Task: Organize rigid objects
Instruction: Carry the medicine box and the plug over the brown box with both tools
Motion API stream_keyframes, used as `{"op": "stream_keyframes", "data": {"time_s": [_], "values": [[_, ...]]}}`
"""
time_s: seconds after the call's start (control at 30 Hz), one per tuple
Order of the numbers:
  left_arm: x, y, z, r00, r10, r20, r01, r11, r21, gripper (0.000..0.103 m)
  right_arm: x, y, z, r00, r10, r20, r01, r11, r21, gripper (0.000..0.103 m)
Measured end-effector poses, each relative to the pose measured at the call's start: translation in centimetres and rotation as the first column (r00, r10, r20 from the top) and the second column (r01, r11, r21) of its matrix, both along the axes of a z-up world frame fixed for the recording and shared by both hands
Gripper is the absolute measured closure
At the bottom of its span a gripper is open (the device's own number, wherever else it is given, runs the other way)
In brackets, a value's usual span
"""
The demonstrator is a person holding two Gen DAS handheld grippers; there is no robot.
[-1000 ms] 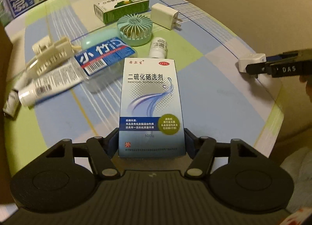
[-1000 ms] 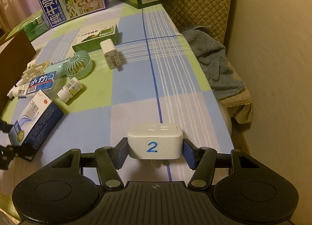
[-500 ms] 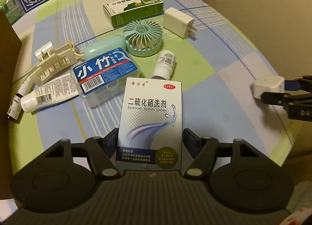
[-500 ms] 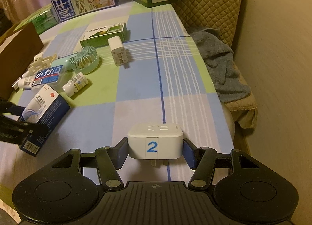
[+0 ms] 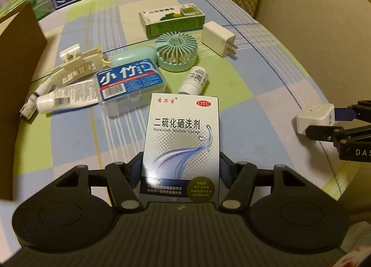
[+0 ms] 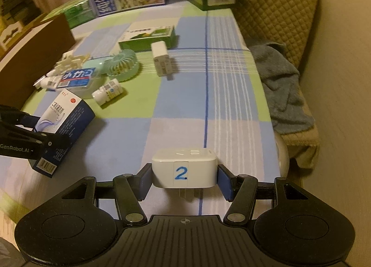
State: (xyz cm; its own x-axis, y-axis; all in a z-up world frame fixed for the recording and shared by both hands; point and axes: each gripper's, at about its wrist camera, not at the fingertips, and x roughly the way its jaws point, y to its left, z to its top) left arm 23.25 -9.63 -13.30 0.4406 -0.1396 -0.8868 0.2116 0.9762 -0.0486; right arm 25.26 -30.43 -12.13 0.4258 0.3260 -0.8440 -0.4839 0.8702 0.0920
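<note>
The brown cardboard box [image 5: 19, 63] at the worktop's [image 6: 185, 105] left edge shows only its outer wall — contents hidden. The left tool [image 5: 180, 169], pitched steeply down, grips a blue-and-white lotion carton [image 5: 182, 142], tilted above the checked cloth. The right tool [image 6: 184, 174], likewise tipped down, clamps a white plug adapter [image 6: 184, 169] marked "2" — prongs toward the camera.

I take the round mint-green handheld fan [image 5: 176, 52] as my mark. Behind it lies the green-and-white carton [image 5: 172, 20]; to its right, the white wall charger [image 5: 218, 38]; before it, the small white bottle [image 5: 194, 80]; to its left, the blue-labelled clear plastic case [image 5: 131, 84].
</note>
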Motion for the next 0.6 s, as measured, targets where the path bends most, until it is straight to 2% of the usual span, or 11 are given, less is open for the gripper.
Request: {"op": "stream_keyframes", "data": {"time_s": [0.27,0.6], "values": [[-2.7,1.7,3.6,0.988,0.138,0.07,-0.136,0.99,-0.025,0.042,0.3,2.4,1.7,0.99,0.139,0.011,-0.139,0.989,0.041,0.048],[-4.6,8.7,10.6,0.944,0.266,0.198,-0.251,0.963,-0.097,0.042,-0.8,10.9,6.4,0.955,0.293,0.05,-0.297,0.941,0.161,0.048]]}}
